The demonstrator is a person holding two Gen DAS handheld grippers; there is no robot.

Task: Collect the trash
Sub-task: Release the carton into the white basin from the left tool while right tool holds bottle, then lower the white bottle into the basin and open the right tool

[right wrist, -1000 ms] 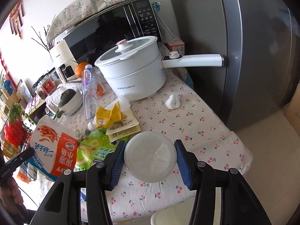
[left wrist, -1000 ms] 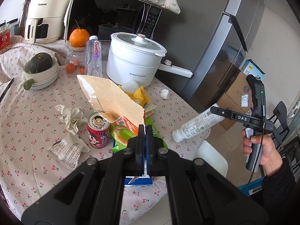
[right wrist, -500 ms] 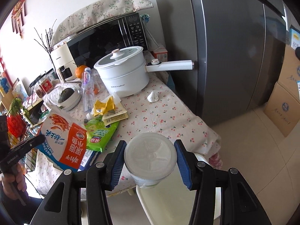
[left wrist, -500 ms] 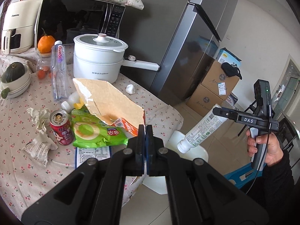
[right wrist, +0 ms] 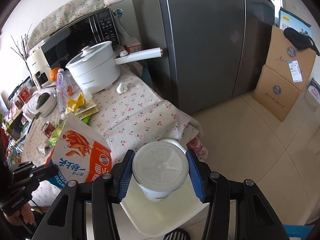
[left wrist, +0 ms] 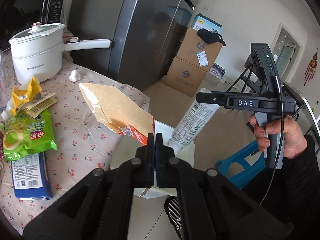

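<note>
Both wrist views close above the table (left wrist: 84, 108) edge, sharing fridge (right wrist: 200, 40).

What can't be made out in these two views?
- White plastic bin: inside hidden in right wrist view by the white plastic bottle.
- Torn orange cardboard box: lower edge hidden in left wrist view by the left tool.
- Bottle label: print too small.

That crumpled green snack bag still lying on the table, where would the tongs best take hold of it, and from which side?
Probably the crinkled lower edge of the green snack bag, coming in low from the table's open front side. The bag lies flat, so only a raised, puckered fold gives two faces to pinch. Both tongs are busy now: left on the torn box, right around the white bottle.
</note>
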